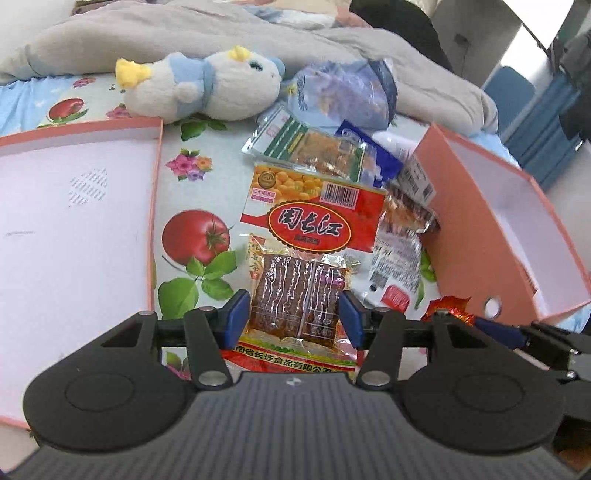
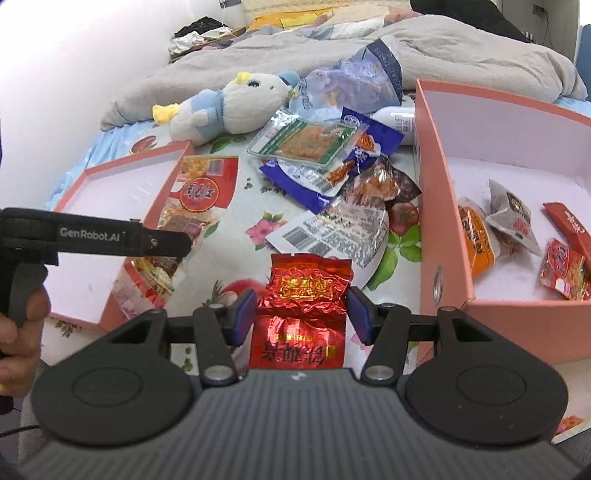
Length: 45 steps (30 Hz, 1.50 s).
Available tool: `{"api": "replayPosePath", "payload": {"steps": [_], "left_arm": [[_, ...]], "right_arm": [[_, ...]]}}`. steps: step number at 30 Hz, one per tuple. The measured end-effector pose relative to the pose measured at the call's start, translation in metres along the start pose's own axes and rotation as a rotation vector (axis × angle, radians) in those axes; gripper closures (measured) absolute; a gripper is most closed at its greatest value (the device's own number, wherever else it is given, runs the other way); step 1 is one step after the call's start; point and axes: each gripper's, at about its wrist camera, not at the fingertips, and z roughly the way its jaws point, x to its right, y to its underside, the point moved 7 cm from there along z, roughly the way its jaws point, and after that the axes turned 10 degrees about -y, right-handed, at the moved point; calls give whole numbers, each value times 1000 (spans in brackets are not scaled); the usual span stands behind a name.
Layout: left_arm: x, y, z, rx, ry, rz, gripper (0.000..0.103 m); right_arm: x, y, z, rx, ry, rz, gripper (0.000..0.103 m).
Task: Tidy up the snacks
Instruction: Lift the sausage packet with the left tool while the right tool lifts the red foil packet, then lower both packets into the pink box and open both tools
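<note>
My left gripper [image 1: 293,317] is shut on a clear pack of brown dried tofu [image 1: 295,295], which lies over a red and yellow snack bag [image 1: 314,218]. My right gripper [image 2: 301,314] is shut on a crinkled red foil packet [image 2: 304,295] above the bedsheet; the packet's tip also shows in the left wrist view [image 1: 447,308]. A pile of loose snack packs [image 2: 325,158] lies on the sheet ahead. The pink box [image 2: 439,206] at the right holds several small snacks [image 2: 513,225]. The pink lid tray [image 1: 74,206] at the left has nothing inside.
A white and blue plush toy [image 1: 207,88] lies behind the snacks. A grey blanket [image 1: 184,33] is bunched at the back. The left gripper's body [image 2: 92,236] reaches in from the left in the right wrist view. A white bottle [image 2: 395,114] lies by the box.
</note>
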Motion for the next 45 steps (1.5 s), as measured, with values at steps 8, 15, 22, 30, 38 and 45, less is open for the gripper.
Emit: {"api": "replayPosePath", "payload": {"steps": [8, 15, 22, 30, 38, 45], "left_arm": [[13, -26, -35, 57, -5, -22, 44], [31, -45, -61, 102, -1, -24, 44], [60, -69, -87, 142, 12, -18, 44], [103, -94, -109, 175, 40, 3, 44], [146, -112, -123, 190, 66, 37, 44], [192, -126, -122, 192, 107, 70, 44]], "right_arm": [[-6, -29, -22, 54, -28, -4, 47], [0, -56, -44, 114, -24, -9, 47], [13, -79, -70, 163, -3, -17, 47], [32, -102, -101, 206, 20, -18, 47], [61, -123, -130, 249, 58, -2, 47], [99, -132, -152, 285, 105, 35, 46]]}}
